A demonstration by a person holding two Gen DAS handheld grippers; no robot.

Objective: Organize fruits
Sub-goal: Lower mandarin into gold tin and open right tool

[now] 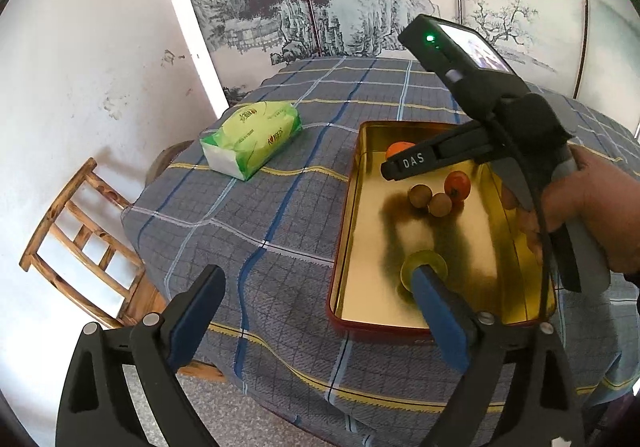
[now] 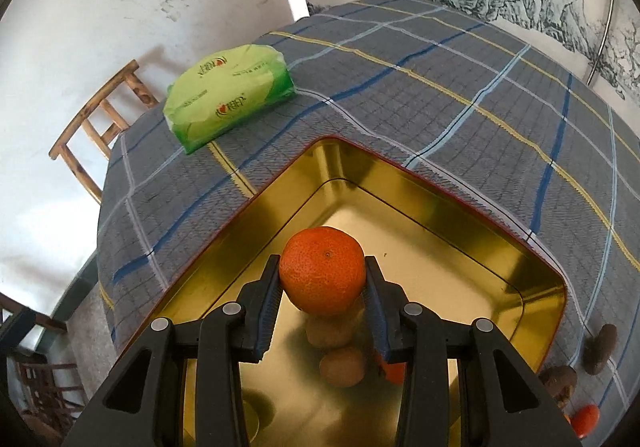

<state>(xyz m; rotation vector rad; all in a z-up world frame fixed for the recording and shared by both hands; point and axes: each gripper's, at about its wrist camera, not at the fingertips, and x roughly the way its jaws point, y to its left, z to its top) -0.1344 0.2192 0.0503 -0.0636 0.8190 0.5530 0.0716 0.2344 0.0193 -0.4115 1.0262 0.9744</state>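
Two hand-held grippers, one shallow gold-lined rectangular metal tin with red rim (image 2: 476, 203), one grey plaid tablecloth (image 1: 280, 207).

Right gripper (image 2: 322, 283): clamped on a round orange mandarin (image 2: 322, 270), held between both blue pads just above the tin floor, near its far corner. The fruit sits directly ahead of this gripper, so release appears to call only for a short lowering (the mandarin has no meaningful long axis). Side lettering reads "DAS".

Left gripper (image 1: 320, 311): jaws spread wide, holding nothing, hovering at the tin's near end; clearly the farther tool from the mandarin.

Tin contents: two small brown round longans (image 1: 430, 200), one small red tomato-like fruit (image 1: 457, 185), one greenish round slice (image 1: 424, 267).

Still on the cloth beside the tin: two dark brown lumpy fruits (image 2: 558, 381), one orange-red fruit (image 2: 585, 420).

Green plastic tissue pack (image 1: 250, 139): printed branding, too blurred to read.
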